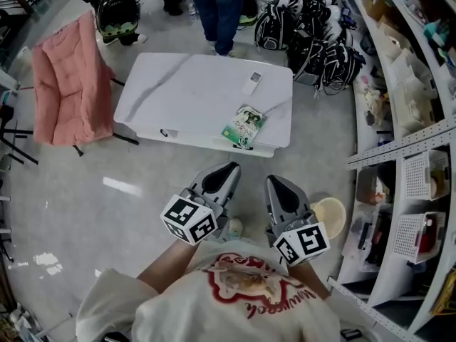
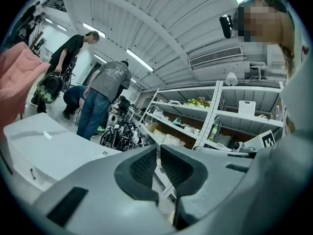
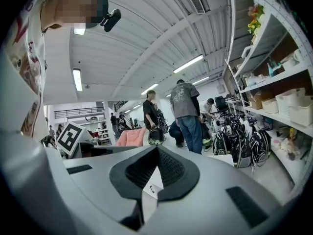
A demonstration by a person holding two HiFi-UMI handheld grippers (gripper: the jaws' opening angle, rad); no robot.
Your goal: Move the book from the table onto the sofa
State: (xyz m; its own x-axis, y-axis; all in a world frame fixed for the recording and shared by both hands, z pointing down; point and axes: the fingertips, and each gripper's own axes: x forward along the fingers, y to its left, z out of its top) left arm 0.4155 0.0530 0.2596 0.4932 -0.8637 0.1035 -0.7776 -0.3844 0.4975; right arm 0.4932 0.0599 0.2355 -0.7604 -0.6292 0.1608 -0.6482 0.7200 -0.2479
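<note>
Jaws pressed together on both sides, nothing in them.
My left gripper (image 1: 229,168) and right gripper (image 1: 274,180) hang side by side short of the white desk (image 1: 192,91); book (image 1: 244,126) lies at its near edge.

Grey left gripper (image 1: 232,167), white shirt (image 1: 214,313)

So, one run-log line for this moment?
book: on table, at its near edge, untouched | left hand-held gripper: nearly shut, empty | right hand-held gripper: shut, empty | both short of table
</note>
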